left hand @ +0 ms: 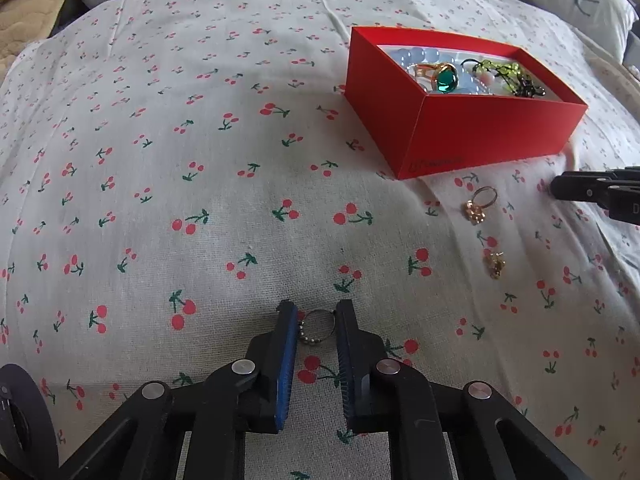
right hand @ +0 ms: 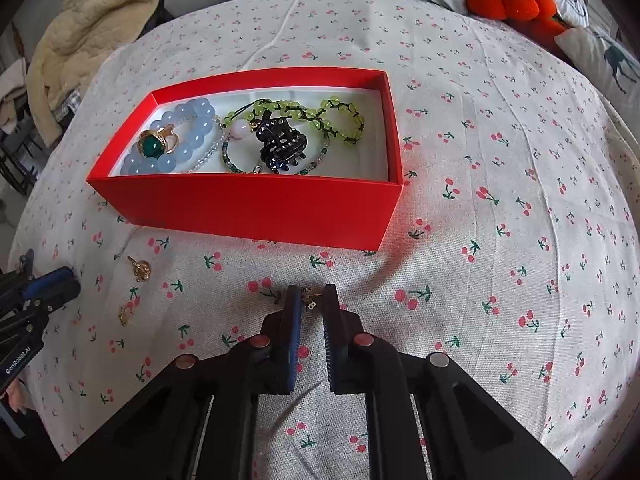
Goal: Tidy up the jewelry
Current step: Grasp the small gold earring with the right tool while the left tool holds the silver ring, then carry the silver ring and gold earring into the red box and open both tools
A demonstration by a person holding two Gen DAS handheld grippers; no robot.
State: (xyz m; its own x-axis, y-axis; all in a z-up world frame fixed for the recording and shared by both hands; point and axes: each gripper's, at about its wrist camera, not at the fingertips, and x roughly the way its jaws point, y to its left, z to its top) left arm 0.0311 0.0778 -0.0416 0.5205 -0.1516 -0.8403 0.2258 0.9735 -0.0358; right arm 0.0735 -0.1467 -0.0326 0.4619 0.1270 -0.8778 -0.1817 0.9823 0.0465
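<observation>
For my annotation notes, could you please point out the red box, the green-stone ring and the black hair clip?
red box (right hand: 248, 210): right wrist view, near outer wall.
green-stone ring (right hand: 151, 147): right wrist view, the stone.
black hair clip (right hand: 280, 148): right wrist view, its body.

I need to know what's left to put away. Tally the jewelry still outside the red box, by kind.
Rings: 2 (silver ring between the left gripper jaws, gold ring on the cloth)
Small gold pieces, kind unclear: 2 (loose gold piece on the cloth, held gold piece between the right gripper jaws)
Total: 4
</observation>
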